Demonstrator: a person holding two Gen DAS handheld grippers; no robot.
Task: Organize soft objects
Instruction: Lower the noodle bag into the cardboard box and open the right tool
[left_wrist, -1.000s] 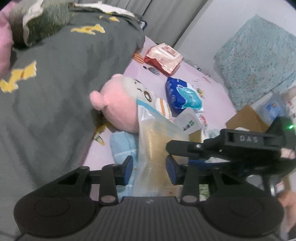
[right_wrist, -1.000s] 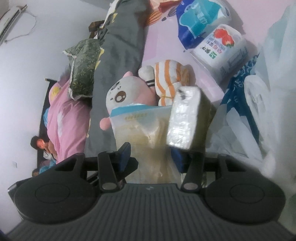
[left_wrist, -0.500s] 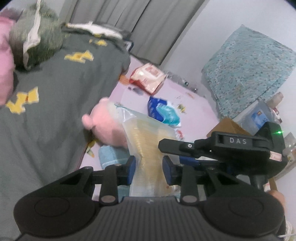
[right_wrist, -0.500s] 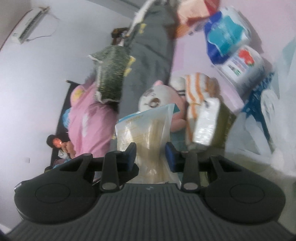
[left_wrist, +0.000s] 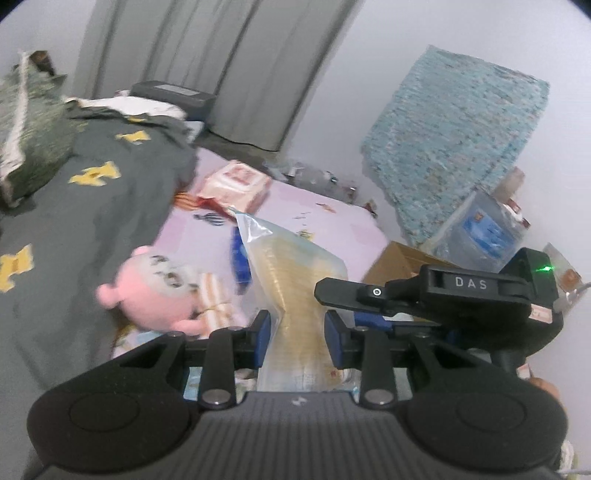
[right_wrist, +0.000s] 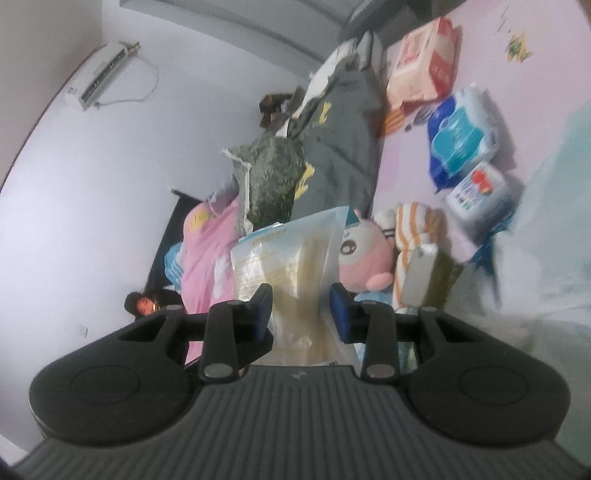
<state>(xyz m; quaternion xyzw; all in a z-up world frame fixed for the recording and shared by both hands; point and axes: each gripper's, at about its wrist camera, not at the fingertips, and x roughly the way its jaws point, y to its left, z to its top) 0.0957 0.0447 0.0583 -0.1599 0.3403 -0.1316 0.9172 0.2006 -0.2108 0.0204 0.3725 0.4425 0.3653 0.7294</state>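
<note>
Both tools, the left tool (left_wrist: 297, 334) and the right tool (right_wrist: 301, 308), grip one clear bag (left_wrist: 295, 280) of yellowish stuff, lifted above the bed (left_wrist: 332, 225); its base is hidden behind them. The right tool's jaws have just been closing on it. Beyond lies a blurred pink plush (left_wrist: 155, 291), then tissue packs (right_wrist: 461, 136).

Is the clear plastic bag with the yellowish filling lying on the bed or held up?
Held up. The clear plastic bag with the yellowish filling stands between both grippers' blue pads, above the pink bedsheet.
</note>
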